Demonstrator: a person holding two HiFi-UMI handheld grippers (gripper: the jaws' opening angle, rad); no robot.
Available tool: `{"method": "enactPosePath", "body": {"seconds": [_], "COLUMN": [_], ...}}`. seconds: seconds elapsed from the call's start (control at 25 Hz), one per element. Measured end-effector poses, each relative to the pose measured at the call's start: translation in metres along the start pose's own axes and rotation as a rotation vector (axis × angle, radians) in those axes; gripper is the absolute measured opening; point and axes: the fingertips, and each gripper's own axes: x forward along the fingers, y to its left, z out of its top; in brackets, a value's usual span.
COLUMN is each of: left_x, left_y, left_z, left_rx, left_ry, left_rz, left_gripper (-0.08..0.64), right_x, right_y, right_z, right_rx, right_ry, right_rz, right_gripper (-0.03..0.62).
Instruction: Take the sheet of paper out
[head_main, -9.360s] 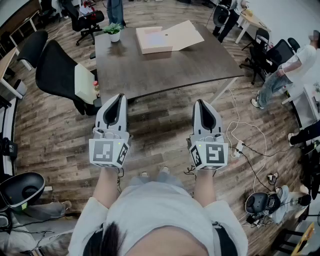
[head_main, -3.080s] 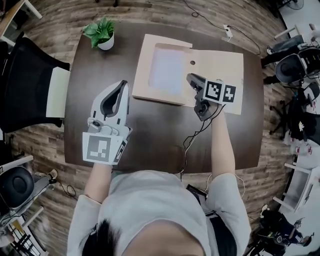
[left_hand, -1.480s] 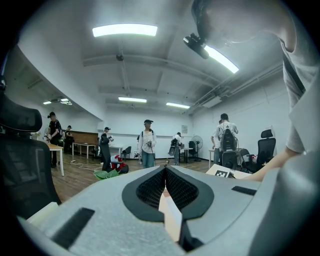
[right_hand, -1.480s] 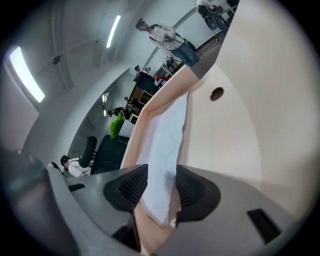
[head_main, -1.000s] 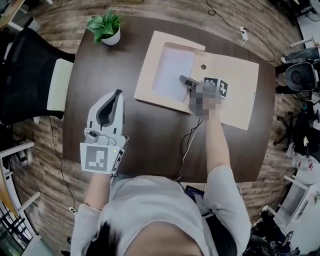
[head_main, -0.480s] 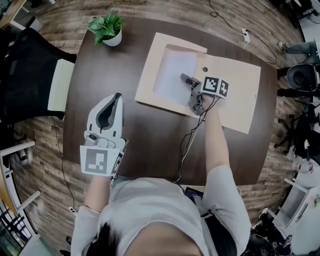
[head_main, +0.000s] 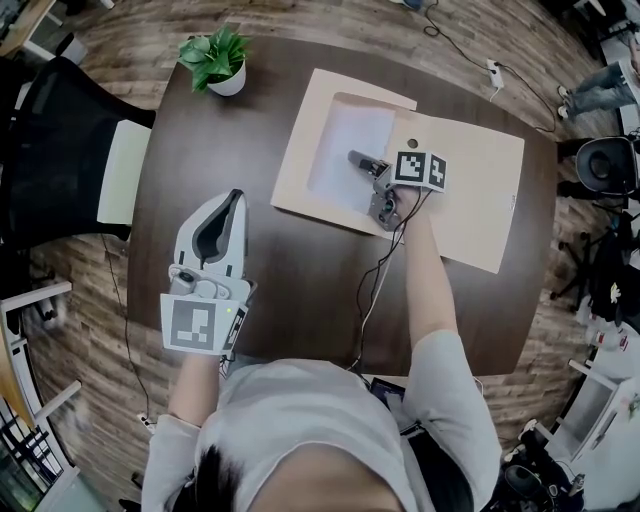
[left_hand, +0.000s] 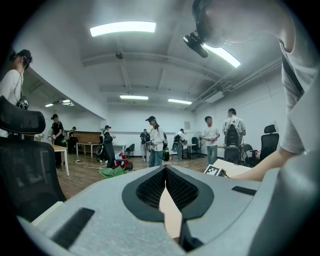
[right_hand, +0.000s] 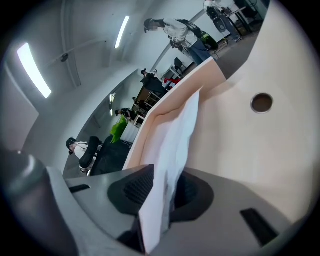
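Head view: potted plant (head_main: 215, 58) stands on the dark table (head_main: 300, 270), well left of the open tan folder (head_main: 470, 190), off its far-left corner. Left gripper (head_main: 230, 198) is held over the table left of the folder's near-left corner, apart from it. Left gripper view shows its jaw tips together with nothing between them. Sheet of paper (head_main: 340, 150) lies in the folder's left half. Right gripper (head_main: 356, 158) is over the folder's middle, pointing left. Its jaws have just been closing and pinch the sheet's right edge, lifted off the folder.
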Motion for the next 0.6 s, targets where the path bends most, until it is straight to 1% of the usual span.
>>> {"method": "enactPosePath", "body": {"seconds": [0.08, 0.2, 0.32, 0.44, 0.6], "left_x": [-0.001, -0.002, -0.004, -0.008, -0.013], "left_y": [0.001, 0.002, 0.003, 0.002, -0.002], "left_z": [-0.001, -0.002, -0.002, 0.0, 0.002], "left_rx": [0.0, 0.002, 0.005, 0.01, 0.016], "left_ry": [0.005, 0.006, 0.004, 0.002, 0.001], "left_rz": [0.004, 0.011, 0.018, 0.024, 0.026], "left_gripper": [0.009, 0.009, 0.009, 0.009, 0.009], "right_x": [0.004, 0.006, 0.003, -0.006, -0.023], "right_y": [0.0, -0.001, -0.004, -0.013, -0.023], "right_z": [0.0, 0.0, -0.002, -0.005, -0.002], "right_rx": [-0.016, -0.043, -0.043, -0.02, -0.004], "right_ry": [0.007, 0.015, 0.021, 0.022, -0.014], "right_rz": [-0.016, -0.034, -0.053, -0.088, -0.123], "right_gripper": [0.064, 0.028, 0.017, 0.014, 0.014]}}
